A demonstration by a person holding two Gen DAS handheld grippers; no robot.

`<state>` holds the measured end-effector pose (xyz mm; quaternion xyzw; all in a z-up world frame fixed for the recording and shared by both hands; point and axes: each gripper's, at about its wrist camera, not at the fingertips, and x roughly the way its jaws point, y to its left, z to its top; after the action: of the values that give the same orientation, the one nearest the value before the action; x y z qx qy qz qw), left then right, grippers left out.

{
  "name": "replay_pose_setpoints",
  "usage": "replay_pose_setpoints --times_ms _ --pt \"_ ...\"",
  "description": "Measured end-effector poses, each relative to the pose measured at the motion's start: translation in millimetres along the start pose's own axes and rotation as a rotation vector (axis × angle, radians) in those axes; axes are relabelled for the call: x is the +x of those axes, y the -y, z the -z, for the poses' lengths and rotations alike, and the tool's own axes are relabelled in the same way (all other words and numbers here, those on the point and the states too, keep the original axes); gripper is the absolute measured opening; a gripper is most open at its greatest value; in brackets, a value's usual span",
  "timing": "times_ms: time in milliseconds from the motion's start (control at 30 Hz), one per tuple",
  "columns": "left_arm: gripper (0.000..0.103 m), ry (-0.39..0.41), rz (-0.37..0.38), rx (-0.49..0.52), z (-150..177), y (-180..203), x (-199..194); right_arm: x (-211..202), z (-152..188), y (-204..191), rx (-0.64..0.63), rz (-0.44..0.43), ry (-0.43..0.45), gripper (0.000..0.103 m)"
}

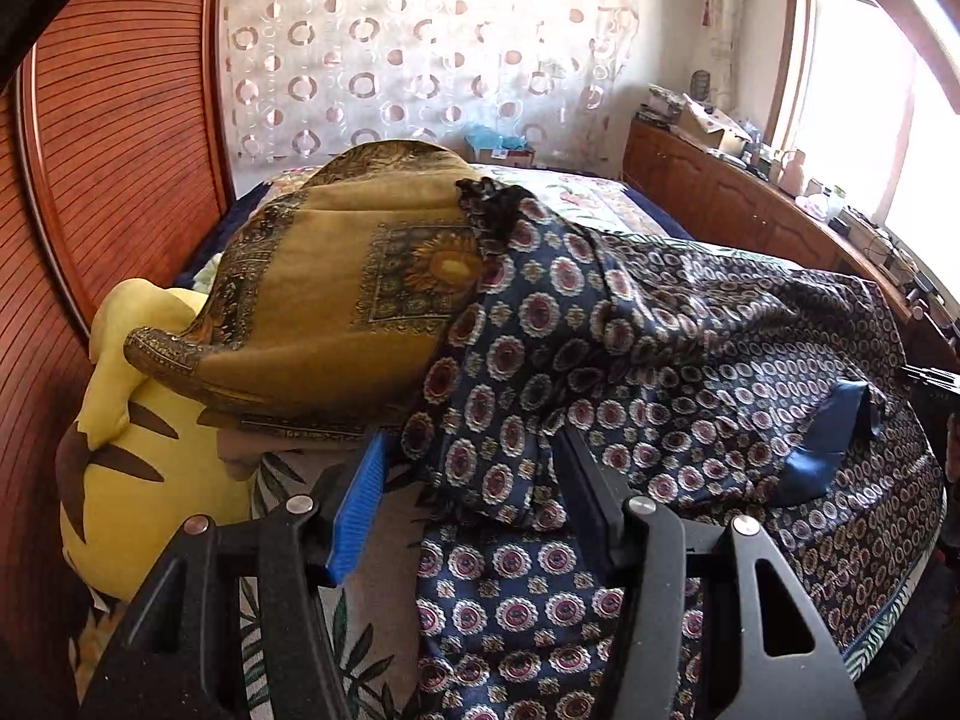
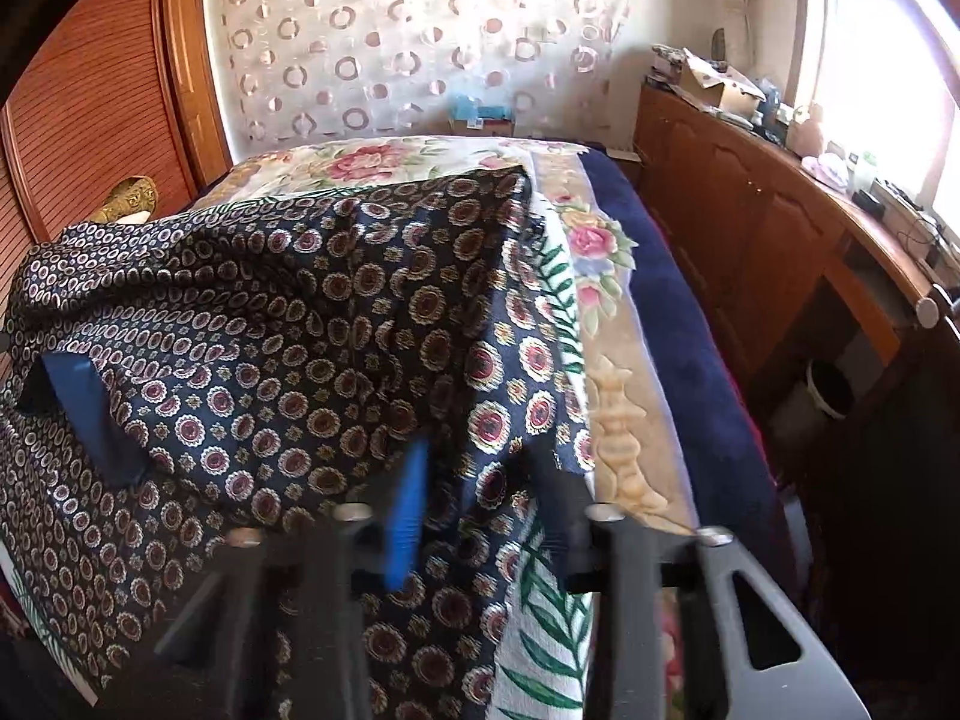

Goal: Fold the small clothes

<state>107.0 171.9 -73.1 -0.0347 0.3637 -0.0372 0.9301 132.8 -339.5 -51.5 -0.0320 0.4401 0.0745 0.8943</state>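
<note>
The navy patterned garment [image 1: 690,324], printed all over with round maroon-and-cream medallions, lies spread over the near part of the bed [image 2: 606,312], its cloth rumpled and raised in loose folds. A plain blue tab of fabric [image 1: 822,438] sticks out from it toward the person's right side.

The left claw [image 1: 474,480] sits low over the garment's left edge, its 2 fingers standing apart with a bunched fold of the cloth between them; the blue pad of the left finger [image 1: 360,504] is clear of the cloth, and I cannot tell whether the dark right finger presses on it. The right claw [image 2: 486,492] is at the garment's right edge, where the cloth hangs beside the leaf-printed sheet [image 2: 552,612]. Its fingers are blurred, with the hem of the cloth between them, and I cannot tell whether they are clamped on it.

Just left of the garment lies a mustard-gold scarf [image 1: 336,294] draped in a mound, partly over a yellow plush toy [image 1: 138,456]. Behind stands a ridged wooden wardrobe door [image 1: 120,120], a curtain with ring shapes [image 1: 420,48], and along the window side a cluttered wooden counter [image 2: 780,192].
</note>
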Motion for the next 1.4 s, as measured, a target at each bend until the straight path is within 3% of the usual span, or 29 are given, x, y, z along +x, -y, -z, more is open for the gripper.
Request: replay_pose_setpoints --times_ms 67,200,367,433,500,600,700,933,1133,1400 --pt "0.057 -0.005 -0.005 -0.007 -1 -2 3 16 -7 -7 -0.017 -0.025 -0.002 0.004" --pt "0.057 0.002 -0.015 -0.017 -2 -5 6 10 -15 -16 -0.030 -0.074 0.033 0.002" --pt "0.029 0.006 0.023 -0.007 -4 -2 7 -19 -24 -16 -0.008 -0.125 0.112 0.002" --pt "0.009 0.002 0.033 0.005 -5 0 8 -28 -25 -16 -0.003 -0.140 0.140 0.002" --pt "0.003 0.006 0.048 0.011 -6 3 6 -33 -25 -15 0.000 -0.154 0.153 0.002" --pt "0.003 0.043 0.039 0.006 -8 6 -8 -39 -24 -12 0.005 -0.168 0.158 0.002" --pt "0.003 0.090 0.090 -0.005 -12 10 -28 -45 -23 0 0.056 -0.235 0.151 0.002" --pt "0.002 0.191 0.124 -0.055 -16 8 -77 -57 -16 24 0.112 -0.258 0.159 0.001" --pt "0.002 0.120 0.106 -0.057 6 1 -86 -82 3 34 0.112 -0.246 0.152 0.001" --pt "0.002 -0.019 0.079 -0.078 50 -12 -77 -89 45 33 0.069 -0.126 0.027 0.001"
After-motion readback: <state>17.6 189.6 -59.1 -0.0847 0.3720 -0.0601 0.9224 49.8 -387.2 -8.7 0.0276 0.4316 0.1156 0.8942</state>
